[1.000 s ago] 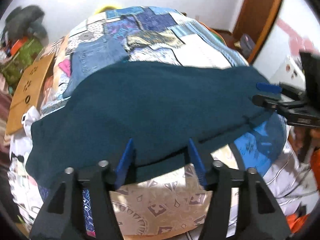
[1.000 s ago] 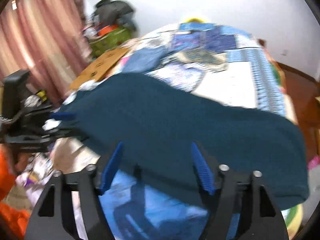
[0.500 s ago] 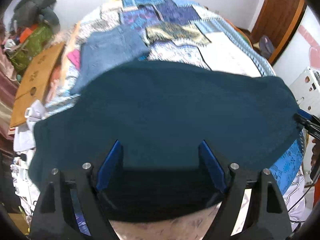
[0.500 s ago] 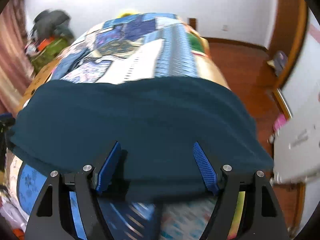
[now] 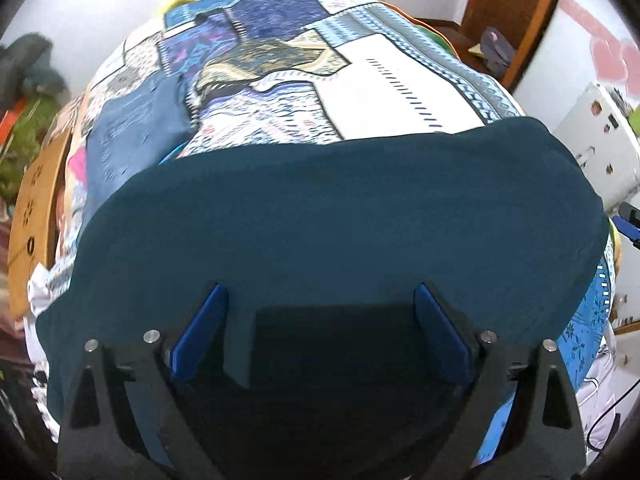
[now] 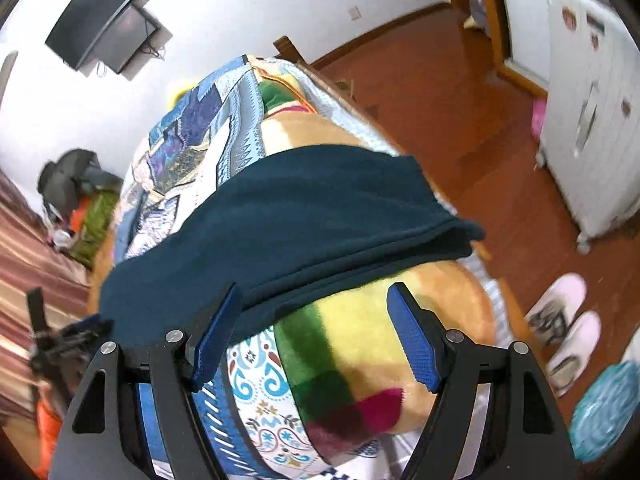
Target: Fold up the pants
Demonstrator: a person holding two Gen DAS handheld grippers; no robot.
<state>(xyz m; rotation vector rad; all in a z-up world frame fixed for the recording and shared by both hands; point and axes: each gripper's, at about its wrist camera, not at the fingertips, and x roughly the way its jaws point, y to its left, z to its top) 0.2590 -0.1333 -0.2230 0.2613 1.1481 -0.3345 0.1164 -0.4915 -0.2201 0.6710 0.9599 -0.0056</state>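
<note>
The dark teal pants [image 5: 328,216] lie folded lengthwise across the near end of the patchwork bed [image 5: 360,92]. My left gripper [image 5: 320,320] is open, its blue pads on either side of the pants' near edge, the fabric running between and under the jaws. In the right wrist view the pants [image 6: 304,216] show their right end, layers stacked at the bed's corner. My right gripper [image 6: 316,336] is open and empty, just off the pants' near edge, over the colourful blanket [image 6: 360,360]. The right gripper's tip [image 5: 628,228] peeks in at the left view's far right.
A white cabinet [image 6: 592,112] and slippers [image 6: 564,332] stand on the wooden floor [image 6: 460,100] right of the bed. A cardboard piece [image 5: 32,216] and a clothes pile [image 6: 84,196] lie along the bed's left side. A wall screen [image 6: 100,36] hangs at the far end.
Both grippers moved. The left pushed forward over the pants' near edge and opened wider. The right swung rightward to the pants' right end and bed corner.
</note>
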